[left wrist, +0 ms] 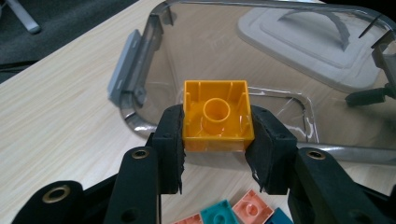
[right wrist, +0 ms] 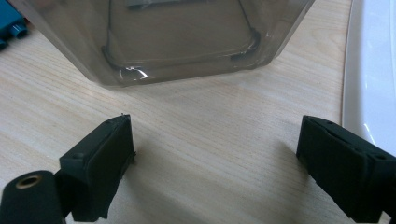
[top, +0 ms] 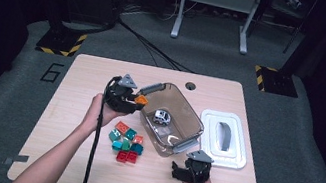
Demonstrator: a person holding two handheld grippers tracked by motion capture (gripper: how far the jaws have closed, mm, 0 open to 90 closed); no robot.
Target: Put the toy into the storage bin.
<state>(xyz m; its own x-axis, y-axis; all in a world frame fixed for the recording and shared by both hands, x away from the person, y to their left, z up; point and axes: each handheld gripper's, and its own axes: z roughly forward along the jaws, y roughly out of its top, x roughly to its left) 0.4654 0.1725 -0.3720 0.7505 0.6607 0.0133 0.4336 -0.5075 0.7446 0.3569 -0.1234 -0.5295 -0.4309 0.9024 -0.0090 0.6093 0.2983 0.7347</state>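
Left gripper view: my left gripper (left wrist: 215,140) clamps orange brick (left wrist: 216,115) by its sides, hollow underside facing camera, at clear bin (left wrist: 140,88) left rim for drop. Right gripper (right wrist: 215,163) wide open, empty, parked near bin's near wall.

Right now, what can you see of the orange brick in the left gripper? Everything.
The orange brick is a square toy building brick of glossy, slightly see-through plastic. Its hollow underside faces the left gripper's camera, showing thin walls and one round tube in the middle. The left gripper clamps it by two opposite side walls, black pads pressed on. In the high view it is held above the table at the left rim of the clear bin, not inside.
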